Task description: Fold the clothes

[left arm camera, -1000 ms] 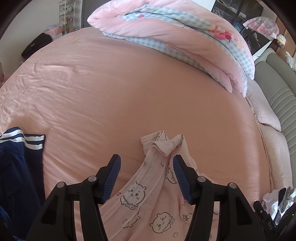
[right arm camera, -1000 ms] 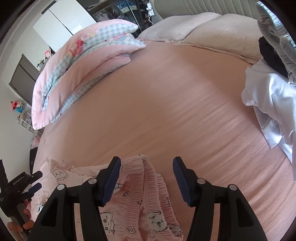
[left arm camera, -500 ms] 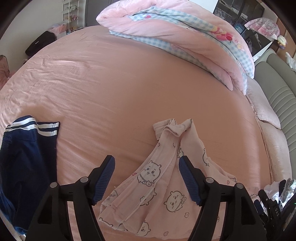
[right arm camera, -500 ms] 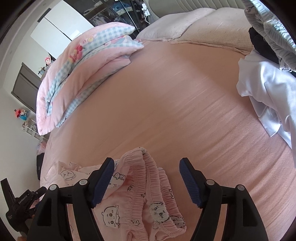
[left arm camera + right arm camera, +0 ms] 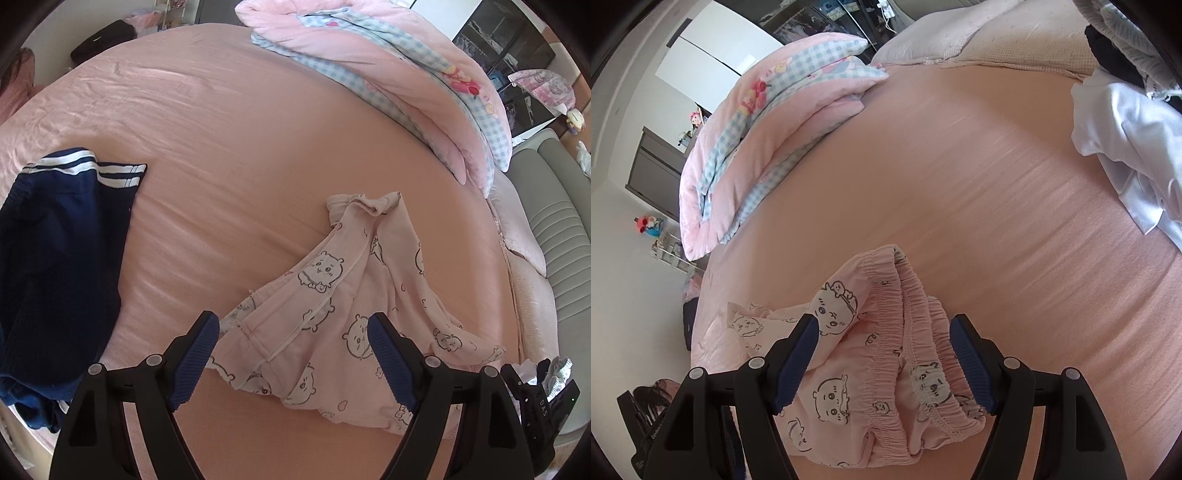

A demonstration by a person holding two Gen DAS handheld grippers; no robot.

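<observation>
We are working on the pink pyjama trousers, which lie crumpled on the bed sheet right ahead of both tools. The left gripper hangs with its jaws wide and nothing between them, the leg ends bunched beyond its tips. The right gripper is likewise spread wide and empty, with the gathered elastic waistband lying between and just past its pads.

To fold well, we judge that we should first flatten the garment: take the waistband with the right tool and the cuffs with the left, draw them apart until the legs lie one on the other, and only then fold. Pinching a single layer of the waistband would likely drag the pile sideways, so we want both layers in the bite.

The sheet is soft and faintly wrinkled. Far ahead of the jaws sits a folded pink and blue-check quilt. To the left of the left jaws lies a navy garment with white stripes; to the right of the right jaws, a heap of white and dark clothes. Pillows lie farthest off.
</observation>
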